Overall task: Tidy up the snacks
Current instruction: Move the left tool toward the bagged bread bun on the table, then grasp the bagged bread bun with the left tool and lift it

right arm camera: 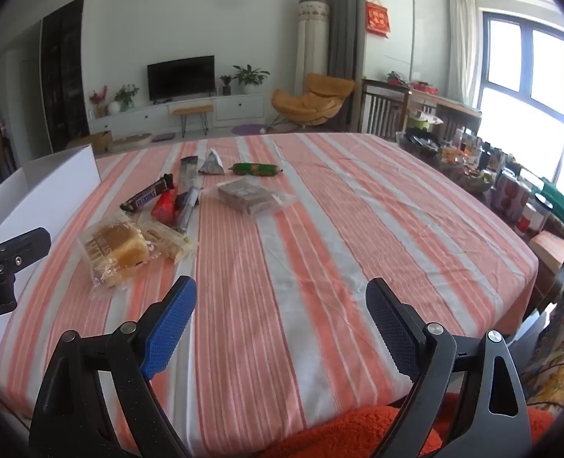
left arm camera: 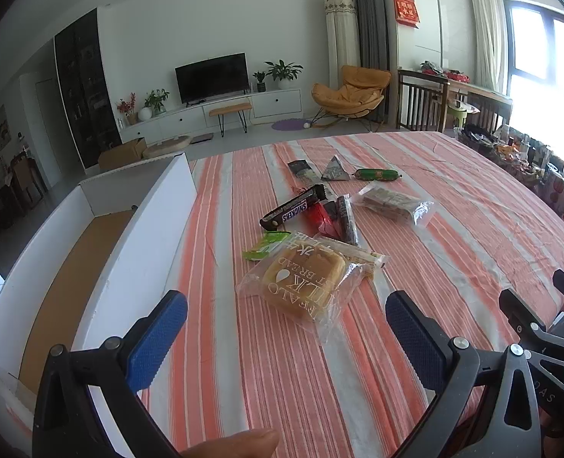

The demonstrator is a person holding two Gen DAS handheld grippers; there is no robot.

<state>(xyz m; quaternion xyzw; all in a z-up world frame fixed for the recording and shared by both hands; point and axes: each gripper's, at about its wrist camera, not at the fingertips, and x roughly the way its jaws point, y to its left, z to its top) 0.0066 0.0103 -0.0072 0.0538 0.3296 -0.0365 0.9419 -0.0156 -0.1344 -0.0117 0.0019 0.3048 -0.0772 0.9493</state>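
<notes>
Both the left gripper [left arm camera: 285, 328] and right gripper [right arm camera: 282, 315] hover wide and empty over the striped table [right arm camera: 358, 229], where the nearest bagged bread [left arm camera: 301, 282] looks light, squashy and crinkly, best pinched gently across its sides.

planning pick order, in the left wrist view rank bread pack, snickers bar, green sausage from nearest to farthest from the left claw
From the left claw:
1. Bread pack, just ahead, slightly right of centre.
2. Snickers bar, mid-table, behind the bread.
3. Green sausage, far side, toward the right.
</notes>
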